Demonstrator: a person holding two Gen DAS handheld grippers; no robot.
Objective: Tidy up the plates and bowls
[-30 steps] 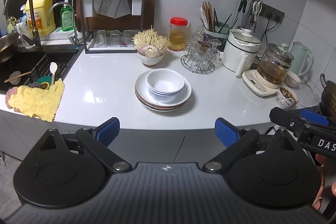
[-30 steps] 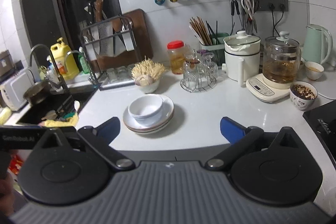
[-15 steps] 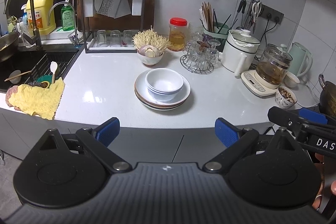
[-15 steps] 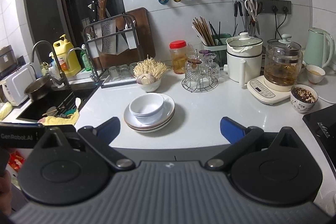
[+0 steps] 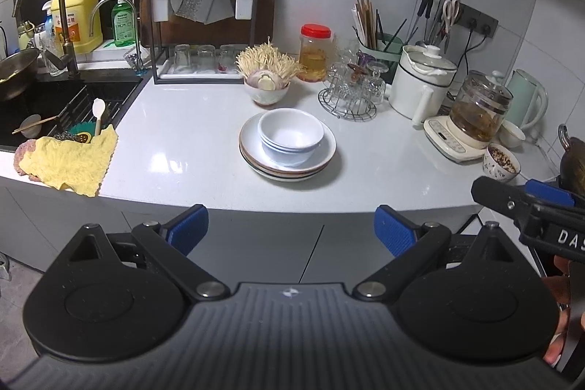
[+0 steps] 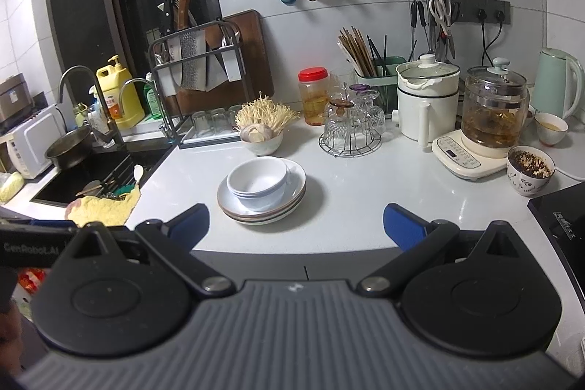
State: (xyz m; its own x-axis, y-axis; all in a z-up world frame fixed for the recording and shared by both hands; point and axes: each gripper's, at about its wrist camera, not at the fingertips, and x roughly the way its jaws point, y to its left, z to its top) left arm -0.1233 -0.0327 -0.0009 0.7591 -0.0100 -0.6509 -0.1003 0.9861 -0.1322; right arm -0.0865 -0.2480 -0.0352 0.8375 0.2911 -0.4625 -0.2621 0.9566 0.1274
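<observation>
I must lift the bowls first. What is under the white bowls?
The bowls sit on stacked plates. Only plate rims show; the exact number stays hidden.

Bowls on plates, mid-counter.

Both wrist cameras look forward from just off the counter's front edge, sharing the stacked plates.

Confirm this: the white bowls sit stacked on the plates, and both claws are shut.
Not quite. The white bowls do sit stacked on the plates, but the left claw and right claw are open, as each wrist view shows.
</observation>
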